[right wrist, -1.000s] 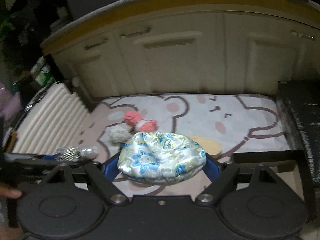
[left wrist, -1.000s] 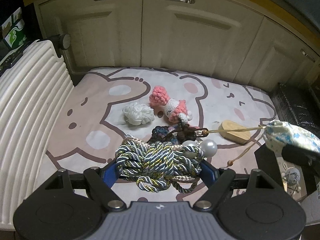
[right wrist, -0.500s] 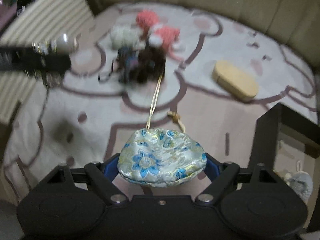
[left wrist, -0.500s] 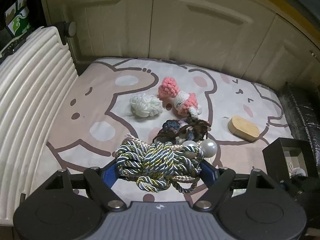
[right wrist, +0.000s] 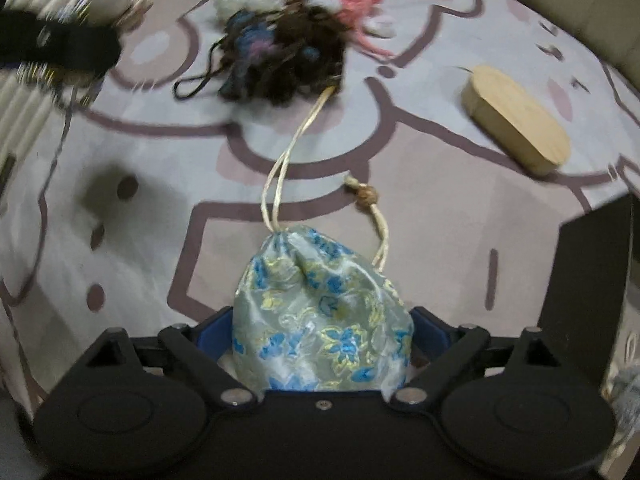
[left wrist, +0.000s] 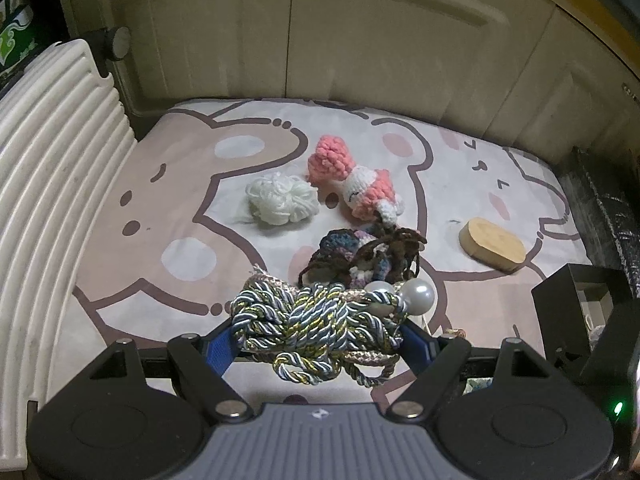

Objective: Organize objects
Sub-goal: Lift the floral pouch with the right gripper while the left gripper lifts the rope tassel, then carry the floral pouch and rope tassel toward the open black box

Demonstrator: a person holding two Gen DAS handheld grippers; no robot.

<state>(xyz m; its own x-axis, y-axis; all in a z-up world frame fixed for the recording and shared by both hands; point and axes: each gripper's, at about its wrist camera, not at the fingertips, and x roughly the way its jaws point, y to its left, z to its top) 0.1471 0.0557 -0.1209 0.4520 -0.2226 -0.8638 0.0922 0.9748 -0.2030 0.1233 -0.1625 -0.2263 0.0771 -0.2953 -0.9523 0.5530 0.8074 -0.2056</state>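
My left gripper (left wrist: 320, 336) is shut on a bundle of blue, silver and gold twisted cord (left wrist: 316, 320) with large pearls (left wrist: 418, 296), held above the bear-print mat (left wrist: 192, 184). My right gripper (right wrist: 322, 332) is shut on a silver pouch with blue flowers (right wrist: 320, 320), low over the mat (right wrist: 120, 240). The pouch's cream drawstring (right wrist: 288, 148) runs up to a dark yarn tangle (right wrist: 280, 56). That tangle (left wrist: 360, 256) lies just beyond the cord bundle in the left wrist view.
On the mat lie a white yarn ball (left wrist: 282, 200), a pink and white crochet doll (left wrist: 352, 184) and a wooden oval block (left wrist: 492, 250). A black open box (left wrist: 580, 312) stands at the right. A ribbed white board (left wrist: 52, 184) lines the left. Cream cabinet doors (left wrist: 320, 28) stand behind.
My right gripper has swung down towards the mat with the pouch, whose drawstring now trails slack to the dark yarn. My left gripper has moved slightly forward with the cord.
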